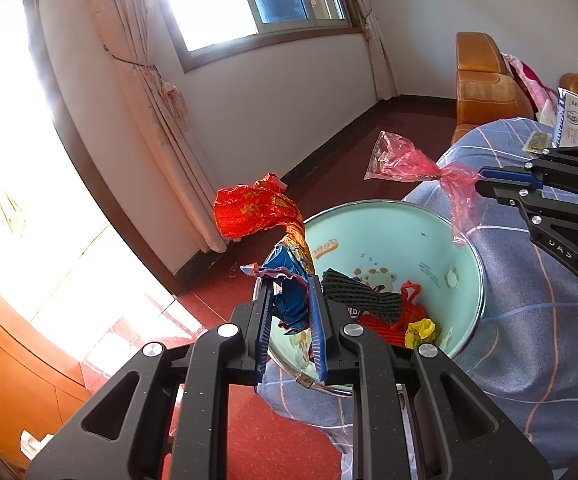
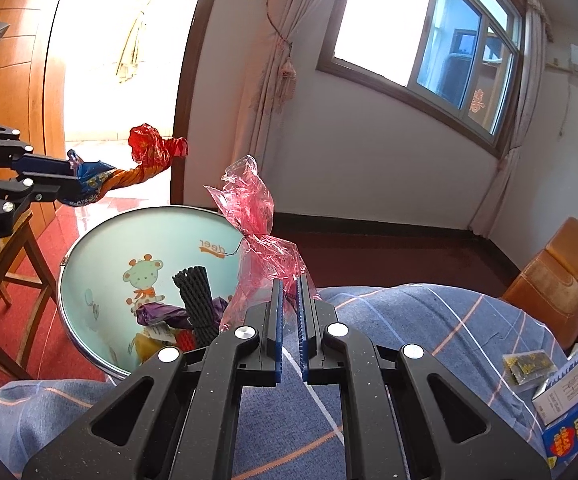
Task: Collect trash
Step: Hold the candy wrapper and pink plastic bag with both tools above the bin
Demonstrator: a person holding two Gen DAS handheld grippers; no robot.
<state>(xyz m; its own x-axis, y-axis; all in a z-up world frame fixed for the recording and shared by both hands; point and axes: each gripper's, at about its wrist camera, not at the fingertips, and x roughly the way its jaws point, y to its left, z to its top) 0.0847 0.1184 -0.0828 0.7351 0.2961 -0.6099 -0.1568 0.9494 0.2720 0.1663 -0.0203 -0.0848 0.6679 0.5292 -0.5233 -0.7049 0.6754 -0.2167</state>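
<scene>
The left gripper (image 1: 291, 280) is clamping its nearly closed jaws on the blue end of a twisted foil wrapper (image 1: 257, 212), whose red crumpled end is sticking out above the near rim of the mint-green trash bin (image 1: 389, 232). The right gripper (image 2: 289, 284) is pinching a crinkled pink plastic bag (image 2: 255, 216) with its jaws pressed together, holding it over the bin's edge where the bin is meeting the blue checked bedspread (image 2: 429, 320). Inside the bin a black corrugated piece (image 2: 197, 296), a purple wrapper (image 2: 161, 314) and yellow and red scraps are lying; their lower parts are hidden behind the gripper frames. A printed carton (image 2: 569, 400) near the bedspread's right edge is being cut off by the picture border.
</scene>
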